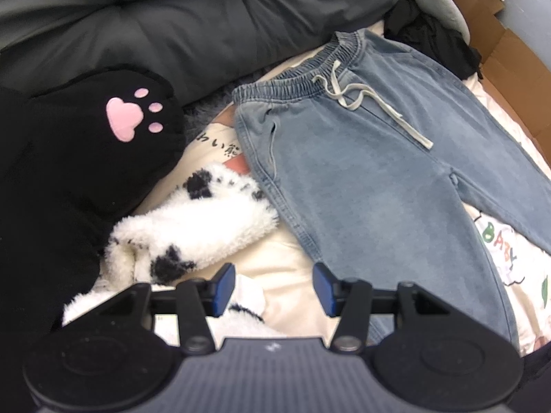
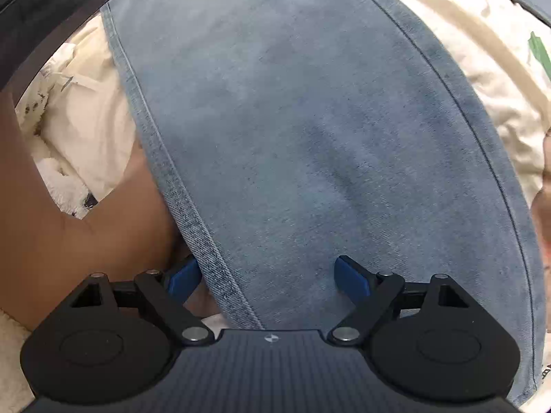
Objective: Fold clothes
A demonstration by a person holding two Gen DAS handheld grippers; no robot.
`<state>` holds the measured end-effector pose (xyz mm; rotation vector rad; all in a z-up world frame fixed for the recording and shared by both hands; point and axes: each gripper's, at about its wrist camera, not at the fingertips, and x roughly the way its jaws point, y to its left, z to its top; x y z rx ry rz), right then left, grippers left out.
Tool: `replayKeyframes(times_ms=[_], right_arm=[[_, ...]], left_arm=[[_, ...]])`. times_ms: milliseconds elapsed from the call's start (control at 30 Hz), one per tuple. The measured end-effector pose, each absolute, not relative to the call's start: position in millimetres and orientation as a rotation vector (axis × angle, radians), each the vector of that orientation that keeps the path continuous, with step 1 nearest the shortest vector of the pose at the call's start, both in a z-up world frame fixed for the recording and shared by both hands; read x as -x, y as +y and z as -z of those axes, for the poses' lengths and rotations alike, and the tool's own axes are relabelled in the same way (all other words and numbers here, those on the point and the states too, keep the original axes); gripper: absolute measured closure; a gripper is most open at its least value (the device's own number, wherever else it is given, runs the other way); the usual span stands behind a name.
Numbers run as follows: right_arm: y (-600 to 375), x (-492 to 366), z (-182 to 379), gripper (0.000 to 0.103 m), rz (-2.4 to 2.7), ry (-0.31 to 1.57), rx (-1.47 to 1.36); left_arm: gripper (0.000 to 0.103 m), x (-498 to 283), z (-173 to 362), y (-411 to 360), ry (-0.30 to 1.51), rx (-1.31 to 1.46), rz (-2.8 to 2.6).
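Jeans: a pair of light blue jeans (image 1: 372, 172) lies spread flat, front up, on a cream printed blanket (image 1: 275, 261). The elastic waistband is at the far end in the left wrist view, and the legs run toward the camera and to the right.
Drawstring: an off-white drawstring (image 1: 365, 103) is tied at the waistband, and its loose ends trail across the front of the jeans.
Left tongs: the left tongs (image 1: 273, 289) hang over the blanket with the blue pads apart and nothing between them. The side seam of the nearer leg passes just beside the right-hand pad (image 1: 323, 289). Whether that pad touches the denim cannot be told.
Right tongs: the right tongs (image 2: 270, 280) point steeply down at one leg of the jeans (image 2: 310, 130), which fills most of that view. The tongs are spread wide. The left-hand pad (image 2: 182, 277) sits off the stitched edge seam on the outer side, while the right-hand pad (image 2: 351, 277) is over the denim, so the seam runs between them. The pads are not pressing on the cloth.
Fleece: a white fluffy garment with black patches (image 1: 193, 227) lies bunched on the blanket just left of the jeans, its tip meeting the side seam.
Black item: a black plush thing with a pink paw print (image 1: 131, 117) sits further left.
Behind: a dark grey cushion (image 1: 172, 17) runs along the back, with black clothing (image 1: 430, 38) and brown cardboard (image 1: 502, 55) beyond the waistband.
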<state>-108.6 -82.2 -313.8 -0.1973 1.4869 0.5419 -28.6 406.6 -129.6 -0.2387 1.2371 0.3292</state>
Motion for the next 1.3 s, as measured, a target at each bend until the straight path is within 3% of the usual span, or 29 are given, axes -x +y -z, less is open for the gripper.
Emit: replayKeyframes(times_ms=[333,500,800,933,1000,1067,1300], right_arm=[[-94,103,310,0.015,-0.472,1.456,0.116],[-90,105,317,0.023,-0.504,1.452,0.127],[-69,109,324,0.025,-0.553,1.432,0.241],[-71,107,322,0.042,-0.548,1.428,0.244],[-75,103,318,0.062,-0.546,1.433,0.203],[-80,100,315,0.069,-0.543,1.44,0.159],[-74,106,320,0.061,-0.53,1.437,0.16]], left_arm=[[0.05,26,142,394,1.255,0.244,-0.294],[0.05,25,144,390,1.266,0.22,-0.28],[0.05,23,145,397,1.275,0.22,-0.298],[0.05,25,150,397,1.282,0.223,-0.295],[0.05,25,154,396,1.287,0.223,-0.292],[0.05,26,159,395,1.295,0.227,-0.292],[0.05,27,167,390,1.318,0.221,-0.28]])
